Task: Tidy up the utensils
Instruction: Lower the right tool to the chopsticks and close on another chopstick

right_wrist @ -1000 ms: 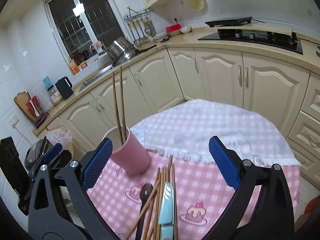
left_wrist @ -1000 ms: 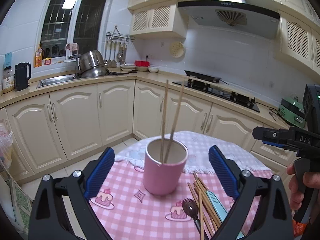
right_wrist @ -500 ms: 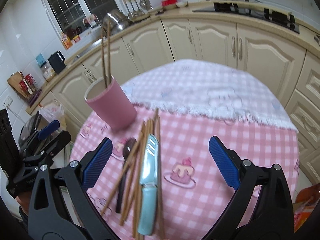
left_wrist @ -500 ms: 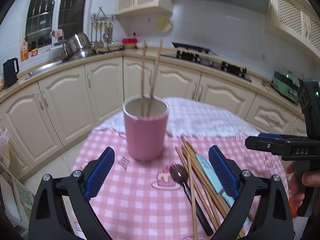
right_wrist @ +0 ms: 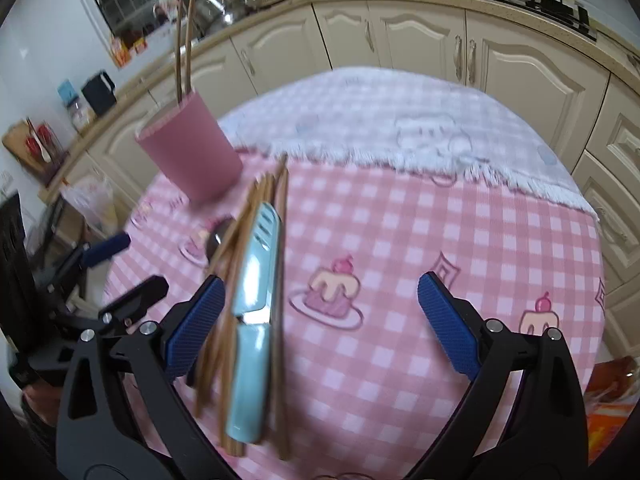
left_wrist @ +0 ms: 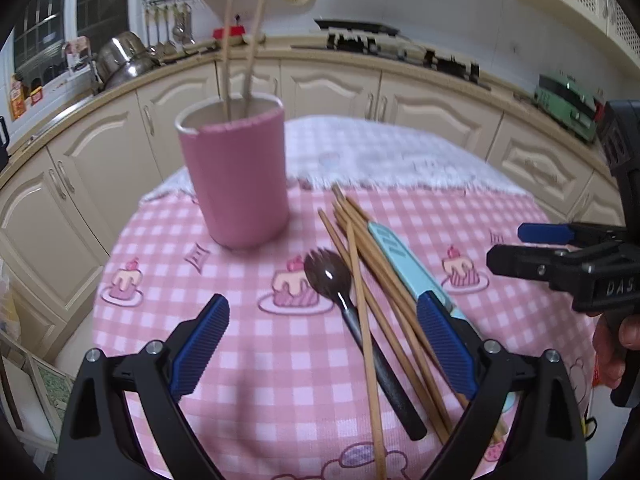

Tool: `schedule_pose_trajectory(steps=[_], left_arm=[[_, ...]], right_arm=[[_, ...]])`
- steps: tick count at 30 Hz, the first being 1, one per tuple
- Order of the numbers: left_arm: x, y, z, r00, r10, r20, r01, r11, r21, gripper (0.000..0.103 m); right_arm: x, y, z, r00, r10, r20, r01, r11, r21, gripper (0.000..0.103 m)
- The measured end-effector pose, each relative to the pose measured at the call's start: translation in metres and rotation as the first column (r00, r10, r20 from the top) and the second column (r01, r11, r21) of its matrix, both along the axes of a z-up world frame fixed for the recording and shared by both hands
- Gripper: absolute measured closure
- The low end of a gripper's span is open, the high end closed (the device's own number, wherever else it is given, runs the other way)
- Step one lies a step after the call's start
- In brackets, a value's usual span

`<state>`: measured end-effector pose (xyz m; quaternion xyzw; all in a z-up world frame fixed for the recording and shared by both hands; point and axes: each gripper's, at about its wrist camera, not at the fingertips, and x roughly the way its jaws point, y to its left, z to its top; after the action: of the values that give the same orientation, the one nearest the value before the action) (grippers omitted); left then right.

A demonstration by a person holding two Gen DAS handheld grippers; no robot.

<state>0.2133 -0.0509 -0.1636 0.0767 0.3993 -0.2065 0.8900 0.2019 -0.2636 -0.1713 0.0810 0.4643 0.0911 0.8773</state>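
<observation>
A pink cup (left_wrist: pixel 236 178) (right_wrist: pixel 192 156) stands on the pink checked tablecloth (left_wrist: pixel 256 344) with two chopsticks (left_wrist: pixel 240 48) upright in it. To its right lies a pile of several wooden chopsticks (left_wrist: pixel 372 280) (right_wrist: pixel 236 264), a dark spork (left_wrist: pixel 332 280) and a light blue knife (left_wrist: pixel 404 264) (right_wrist: pixel 252 304). My left gripper (left_wrist: pixel 324 344) is open just above the spork and chopsticks. My right gripper (right_wrist: pixel 320 324) is open too, its left finger beside the knife; it also shows at the right in the left wrist view (left_wrist: pixel 560 248).
Cream kitchen cabinets (left_wrist: pixel 332 84) curve round behind the table, with a hob (left_wrist: pixel 400 48), pots (left_wrist: pixel 124 60) and a green box (left_wrist: pixel 568 100) on the counter. A white fringed cloth (right_wrist: pixel 400 120) covers the table's far half. A hand (left_wrist: pixel 616 344) holds the right gripper.
Both grippers have dropped and tilted down toward the table, closing in on the pile of utensils. The cup and the utensils lie where they were.
</observation>
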Motion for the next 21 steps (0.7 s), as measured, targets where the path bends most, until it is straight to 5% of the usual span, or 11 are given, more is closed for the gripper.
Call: schedule_pose_trajectory(steps=[4, 9, 16, 21], left_arm=[[0.003, -0.007, -0.014, 0.999, -0.016, -0.047, 0.016, 1.0, 0.019, 0.012], [0.006, -0.012, -0.027, 0.995, -0.031, -0.1, 0.033, 0.999, 0.019, 0.029], [0.01, -0.013, -0.034, 0.99, -0.042, -0.136, 0.045, 0.999, 0.015, 0.04], [0.016, -0.011, -0.034, 0.986, -0.05, -0.156, 0.049, 0.999, -0.008, 0.057]], right_arm=[[-0.002, 0.006, -0.012, 0.998, 0.044, -0.037, -0.047, 0.994, -0.094, 0.008], [0.0, 0.02, -0.026, 0.99, 0.117, -0.08, -0.129, 0.978, -0.166, 0.008], [0.007, 0.024, -0.033, 0.985, 0.145, -0.095, -0.161, 0.967, -0.196, 0.011], [0.018, 0.033, -0.034, 0.983, 0.151, -0.103, -0.171, 0.958, -0.229, 0.025]])
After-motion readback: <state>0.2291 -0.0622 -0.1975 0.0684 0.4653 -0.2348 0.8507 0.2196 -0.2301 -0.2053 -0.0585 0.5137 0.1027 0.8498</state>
